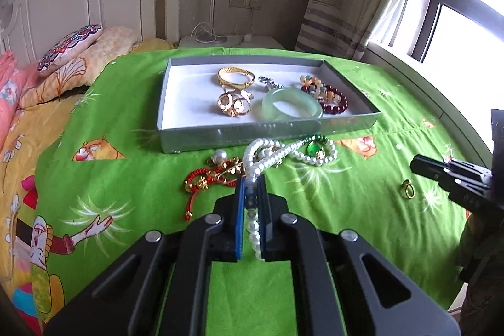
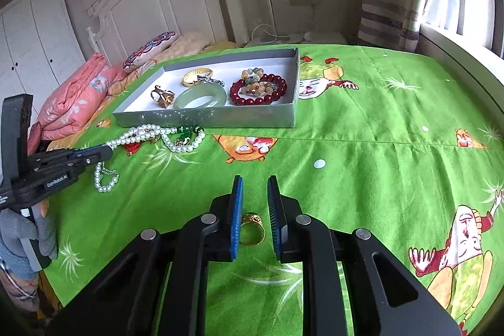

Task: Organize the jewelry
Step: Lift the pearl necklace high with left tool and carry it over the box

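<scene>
**A:** Biggest to smallest: green bedspread (image 1: 157,185), grey tray (image 1: 176,144) sitting on it with a jade bangle (image 1: 291,107), a gold bangle (image 1: 236,77) and a dark red bead bracelet (image 1: 338,103) already in it. The pearl necklace (image 1: 267,156) is heaped on the spread just in front of the tray. The left gripper (image 1: 251,181) is clenched on one stretch of it.

**B:** Problem is that heap. The pearls lie over a red cord bracelet (image 1: 201,181) and wrap round a green pendant (image 1: 315,147). My guess: lift the strand and those two ride along, then drop wherever. Or the loose end hanging below the jaws snags the tray wall.

**A:** And the right side?

**B:** The right gripper (image 2: 255,210) is spread apart, with the gold ring (image 2: 252,227) lying on the spread between the fingers, nothing gripped. It looks nearer the left pad, so closing could flick it sideways. Small round thing on soft cloth; it could also roll into a fold.
</scene>
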Tool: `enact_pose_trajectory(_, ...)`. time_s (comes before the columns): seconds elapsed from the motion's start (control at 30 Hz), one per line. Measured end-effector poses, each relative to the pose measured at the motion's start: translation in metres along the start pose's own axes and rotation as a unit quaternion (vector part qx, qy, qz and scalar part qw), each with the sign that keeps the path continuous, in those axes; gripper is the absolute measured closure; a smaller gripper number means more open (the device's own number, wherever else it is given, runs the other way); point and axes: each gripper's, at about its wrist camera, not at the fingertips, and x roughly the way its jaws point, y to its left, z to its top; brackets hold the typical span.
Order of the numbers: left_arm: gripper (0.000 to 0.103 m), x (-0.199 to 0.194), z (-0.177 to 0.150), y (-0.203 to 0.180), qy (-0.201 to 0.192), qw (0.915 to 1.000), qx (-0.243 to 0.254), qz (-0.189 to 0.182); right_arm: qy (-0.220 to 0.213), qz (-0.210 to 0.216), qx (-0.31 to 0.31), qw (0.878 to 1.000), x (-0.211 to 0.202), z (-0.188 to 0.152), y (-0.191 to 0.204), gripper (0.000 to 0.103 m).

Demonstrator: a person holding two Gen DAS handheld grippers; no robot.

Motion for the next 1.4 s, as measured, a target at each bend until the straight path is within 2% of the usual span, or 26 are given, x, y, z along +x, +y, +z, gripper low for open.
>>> enact_pose_trajectory(0.23, 0.096, -0.002, 0.032, -0.016, -0.018, 0.9995, 0.011, -0.021, 0.0, -0.008, -0.005, 1.0, 0.001, 0.0, 0.002, 0.085)
enact_pose_trajectory(0.53, 0.096, -0.011, 0.062, -0.062, -0.048, 0.9961, 0.051, -0.054, 0.003, -0.004, -0.001, 1.0, 0.001, 0.0, 0.0, 0.085)
enact_pose_trajectory(0.7, 0.096, -0.035, 0.088, -0.088, -0.081, 0.9914, 0.077, -0.068, -0.003, -0.007, 0.0, 1.0, -0.001, -0.001, -0.001, 0.085)
enact_pose_trajectory(0.83, 0.096, -0.049, 0.095, -0.102, -0.097, 0.9889, 0.083, -0.075, -0.011, -0.006, 0.001, 1.0, -0.005, -0.001, -0.001, 0.086)
enact_pose_trajectory(1.2, 0.096, -0.054, 0.105, -0.114, -0.099, 0.9867, 0.103, -0.077, -0.027, 0.01, -0.011, 1.0, -0.013, -0.001, 0.008, 0.086)
enact_pose_trajectory(1.4, 0.096, -0.043, 0.121, -0.117, -0.088, 0.9873, 0.111, -0.072, -0.036, 0.004, -0.031, 0.999, -0.017, 0.015, 0.015, 0.086)
